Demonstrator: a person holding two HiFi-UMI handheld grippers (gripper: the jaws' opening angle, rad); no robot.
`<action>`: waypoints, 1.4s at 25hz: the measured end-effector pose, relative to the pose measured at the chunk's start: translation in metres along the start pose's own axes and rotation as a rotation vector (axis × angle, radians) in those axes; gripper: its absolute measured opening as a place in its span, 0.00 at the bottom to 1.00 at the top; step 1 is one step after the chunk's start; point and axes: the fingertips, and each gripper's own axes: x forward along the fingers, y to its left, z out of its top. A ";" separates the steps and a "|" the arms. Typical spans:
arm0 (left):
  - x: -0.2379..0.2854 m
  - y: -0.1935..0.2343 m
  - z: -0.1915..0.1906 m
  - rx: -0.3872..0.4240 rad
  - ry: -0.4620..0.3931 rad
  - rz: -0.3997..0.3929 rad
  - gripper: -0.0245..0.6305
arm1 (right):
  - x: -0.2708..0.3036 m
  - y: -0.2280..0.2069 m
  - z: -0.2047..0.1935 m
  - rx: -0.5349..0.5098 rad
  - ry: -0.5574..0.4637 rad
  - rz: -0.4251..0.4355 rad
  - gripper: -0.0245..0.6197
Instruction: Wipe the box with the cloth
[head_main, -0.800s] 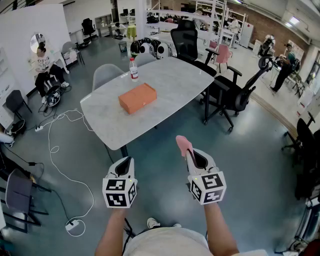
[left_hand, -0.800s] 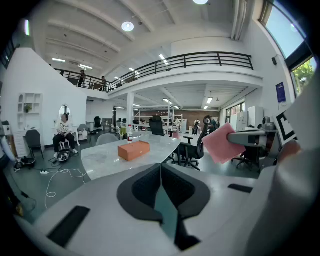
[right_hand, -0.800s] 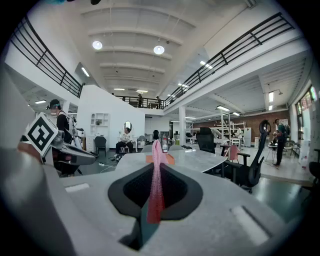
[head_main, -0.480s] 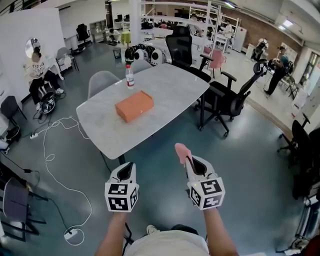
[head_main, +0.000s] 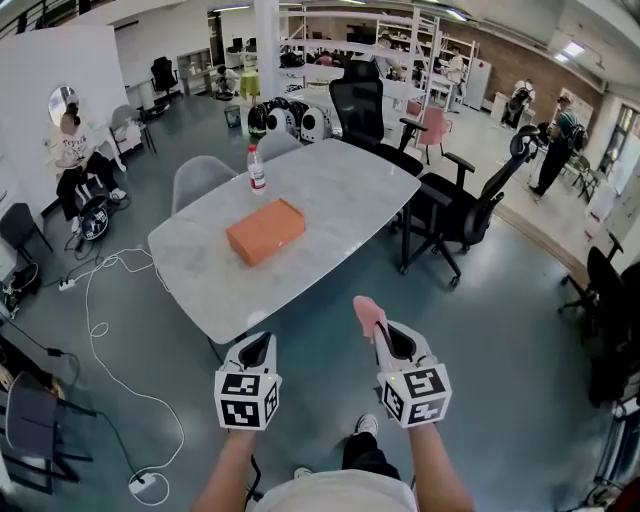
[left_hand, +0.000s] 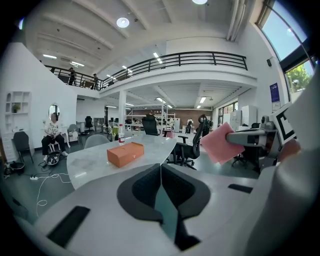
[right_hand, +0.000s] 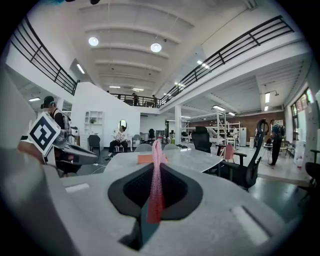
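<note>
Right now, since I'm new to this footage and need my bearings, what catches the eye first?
An orange box lies on the pale table, an upright bottle beyond it. Nearer the camera, the right gripper pinches a pink cloth; the left gripper is shut on nothing.

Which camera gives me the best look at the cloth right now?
The left gripper view: the cloth faces it broadside, sticking out of the right gripper. The right gripper view shows it only edge-on, pinched between the shut jaws. The head view shows a small pink tip above that gripper.
</note>
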 end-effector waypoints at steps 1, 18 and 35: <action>0.008 -0.001 0.002 0.000 0.001 0.002 0.06 | 0.006 -0.006 0.000 0.000 -0.001 0.000 0.06; 0.158 -0.021 0.061 -0.044 0.028 0.115 0.06 | 0.116 -0.151 0.031 -0.018 -0.004 0.104 0.06; 0.234 -0.033 0.078 -0.071 0.046 0.209 0.06 | 0.174 -0.225 0.026 -0.018 0.005 0.203 0.06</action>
